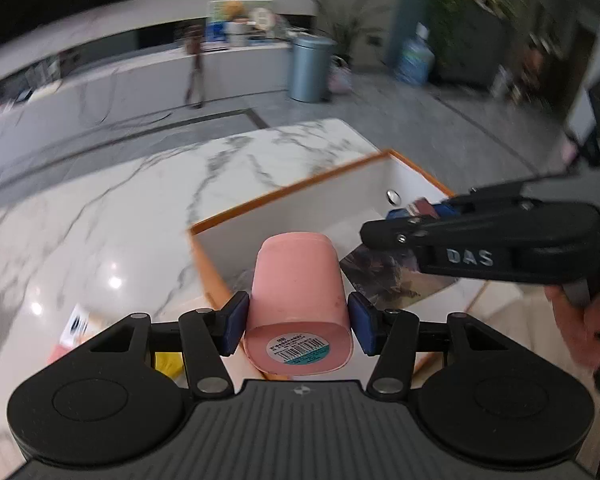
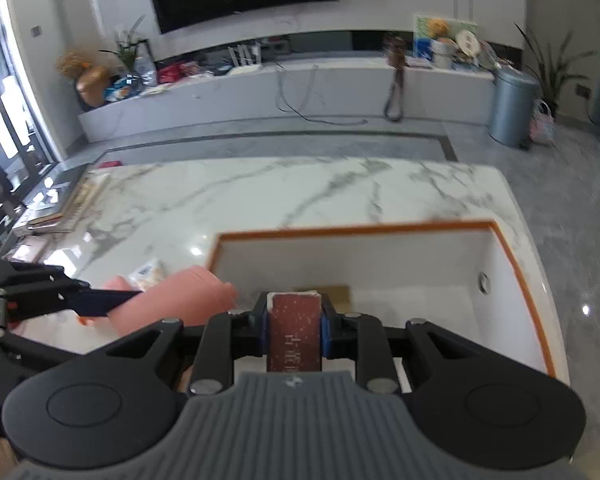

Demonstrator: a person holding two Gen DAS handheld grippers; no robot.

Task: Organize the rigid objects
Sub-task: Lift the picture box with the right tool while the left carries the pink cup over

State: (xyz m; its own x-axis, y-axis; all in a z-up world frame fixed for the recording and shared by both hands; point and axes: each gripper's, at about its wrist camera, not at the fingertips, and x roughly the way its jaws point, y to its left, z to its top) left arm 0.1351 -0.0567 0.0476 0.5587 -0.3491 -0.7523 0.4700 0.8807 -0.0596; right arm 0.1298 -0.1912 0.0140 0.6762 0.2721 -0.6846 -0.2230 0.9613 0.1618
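My left gripper (image 1: 298, 320) is shut on a pink cup (image 1: 298, 284), its blue pads pressing both sides; the cup's barcode-stickered bottom faces the camera. The cup hangs over the near left corner of a white box with an orange rim (image 1: 284, 192). My right gripper (image 2: 295, 312) is shut on a small red-brown box (image 2: 296, 340) with printed characters, held above the white box's (image 2: 352, 230) inside. In the left wrist view the right gripper (image 1: 416, 216) reaches in from the right. In the right wrist view the left gripper (image 2: 112, 300) and the pink cup (image 2: 180, 300) are at the left.
The white box stands on a marble table (image 1: 140, 200) and holds a picture card (image 1: 384, 276). A stack of books (image 2: 72, 204) and a snack packet (image 2: 148, 272) lie on the table's left. A hand (image 1: 576, 328) grips the right tool.
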